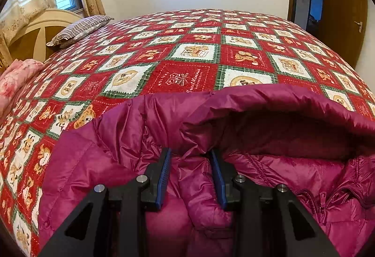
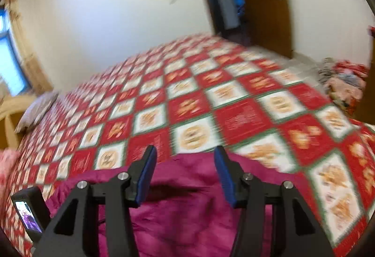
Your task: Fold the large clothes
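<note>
While the left gripper [image 1: 190, 178] pinches a puffy ridge of the magenta down jacket [image 1: 98, 163] between its blue pads, the right gripper [image 2: 185, 176] hangs above the same garment with its jaws spread and nothing between them. No earlier view is on hand to compare. The jacket lies on the bed's red patchwork quilt [image 1: 187, 57], directly under and ahead of both grippers, its hood [image 1: 293, 104] opening to the right of the left gripper and its zipper [image 1: 311, 198] farther right and lower. It looks glossy, quilted and bulky, likely springy when folded. I judge the left hand nearer to the collar area; the free right one would need a fresh hold. The right view is blurred.
</note>
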A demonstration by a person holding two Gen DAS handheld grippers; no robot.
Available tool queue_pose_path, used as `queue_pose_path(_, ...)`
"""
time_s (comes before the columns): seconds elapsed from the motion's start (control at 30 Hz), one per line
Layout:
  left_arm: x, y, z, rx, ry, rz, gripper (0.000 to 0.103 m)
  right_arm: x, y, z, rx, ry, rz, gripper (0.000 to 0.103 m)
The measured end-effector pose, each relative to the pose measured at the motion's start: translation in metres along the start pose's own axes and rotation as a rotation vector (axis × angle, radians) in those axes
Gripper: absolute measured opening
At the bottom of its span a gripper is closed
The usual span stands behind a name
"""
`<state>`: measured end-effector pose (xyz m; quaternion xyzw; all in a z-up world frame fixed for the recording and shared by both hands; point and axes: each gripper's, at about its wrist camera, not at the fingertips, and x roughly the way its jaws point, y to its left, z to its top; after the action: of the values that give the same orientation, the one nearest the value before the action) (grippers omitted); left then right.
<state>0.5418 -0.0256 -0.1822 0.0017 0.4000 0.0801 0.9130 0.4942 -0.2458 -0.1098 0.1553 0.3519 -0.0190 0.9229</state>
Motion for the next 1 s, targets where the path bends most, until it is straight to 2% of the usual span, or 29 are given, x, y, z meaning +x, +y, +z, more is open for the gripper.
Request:
queue_pose_path(0.1,-0.003,0.003,0.002,0.000,0.012,-0.038,0.037,0.041,0.012,-0.018,-0.070,0.201,0.010,0.049)
queue_pose_path(0.17,-0.013,0.008,0.003,0.012,0.027,-0.080,0.037,0.057,0.005,-0.043,-0.107,0.273,0.020,0.047)
queue_pose_path(0.2,-0.025,0.013,0.002,0.010,0.012,-0.105,0.038,0.050,0.005,-0.052,-0.161,0.205,0.028,0.046)
queue_pose_path(0.27,-0.046,0.019,0.000,0.016,-0.027,-0.117,0.042,0.043,0.011,-0.065,-0.269,0.151,0.005,0.047)
queue_pose_path(0.37,-0.080,0.023,0.007,0.018,-0.108,-0.141,0.047,0.042,0.017,-0.069,-0.312,0.141,-0.027,0.049)
queue_pose_path(0.43,-0.092,0.019,0.026,-0.007,-0.150,-0.176,0.053,0.043,0.019,-0.069,-0.321,0.138,-0.033,0.050)
queue_pose_path(0.53,-0.087,0.003,0.055,-0.003,-0.197,-0.156,0.075,0.043,0.020,-0.069,-0.321,0.132,-0.032,0.050)
queue_pose_path(0.6,-0.063,-0.010,0.068,0.015,-0.161,-0.127,0.078,0.042,0.018,-0.068,-0.317,0.130,-0.025,0.050)
queue_pose_path(0.63,-0.041,-0.017,0.069,0.021,-0.108,-0.088,0.078,0.043,0.018,-0.068,-0.316,0.129,-0.023,0.050)
queue_pose_path(0.67,-0.028,-0.018,0.066,0.022,-0.073,-0.069,0.078,0.043,0.018,-0.069,-0.315,0.128,-0.021,0.050)
queue_pose_path(0.7,-0.005,-0.021,0.057,0.024,-0.004,-0.036,0.078,0.042,0.018,-0.069,-0.316,0.127,-0.020,0.050)
queue_pose_path(0.77,0.026,-0.020,0.037,0.021,0.095,-0.028,0.078,0.042,0.018,-0.070,-0.315,0.125,-0.013,0.051)
queue_pose_path(0.83,0.027,-0.013,0.031,-0.017,0.072,-0.051,0.079,0.042,0.019,-0.070,-0.319,0.124,-0.012,0.052)
queue_pose_path(1.0,0.030,-0.023,0.031,0.030,0.069,-0.001,0.081,0.043,0.021,-0.070,-0.325,0.122,-0.019,0.052)
